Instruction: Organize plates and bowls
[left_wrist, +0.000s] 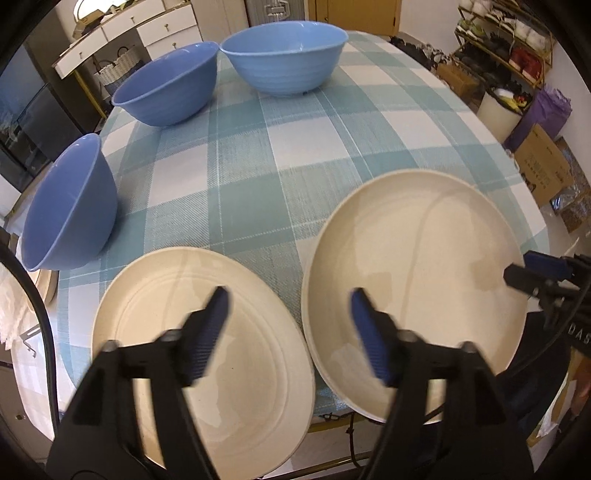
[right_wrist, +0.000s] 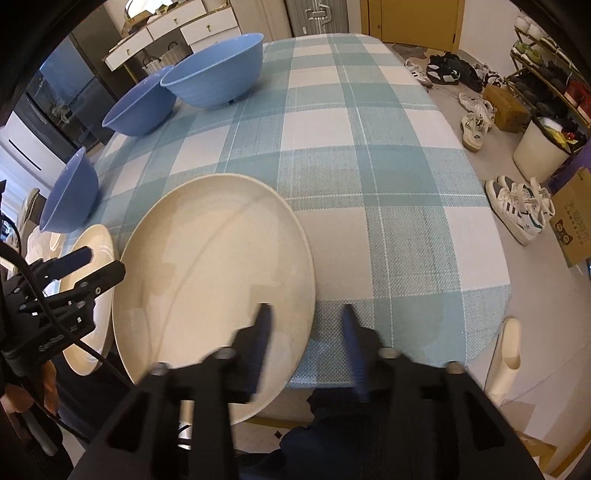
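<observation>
Two cream plates lie side by side at the front edge of the checked tablecloth (left_wrist: 295, 155): a left plate (left_wrist: 207, 332) and a larger right plate (left_wrist: 424, 266). Three blue bowls (left_wrist: 70, 206) (left_wrist: 166, 88) (left_wrist: 284, 55) curve along the table's left and far side. My left gripper (left_wrist: 289, 293) is open above the gap between the plates, holding nothing. My right gripper (right_wrist: 306, 308) is open astride the right rim of the larger plate (right_wrist: 214, 266); one finger hangs over the plate, the other over the cloth. Neither pad presses on it.
Both plates overhang the table's near edge. On the floor to the right are several shoes (right_wrist: 517, 210), a white bin (right_wrist: 539, 147), cardboard boxes (right_wrist: 572, 221) and a shoe rack (right_wrist: 546, 74). A white dresser (right_wrist: 177, 29) stands behind the bowls.
</observation>
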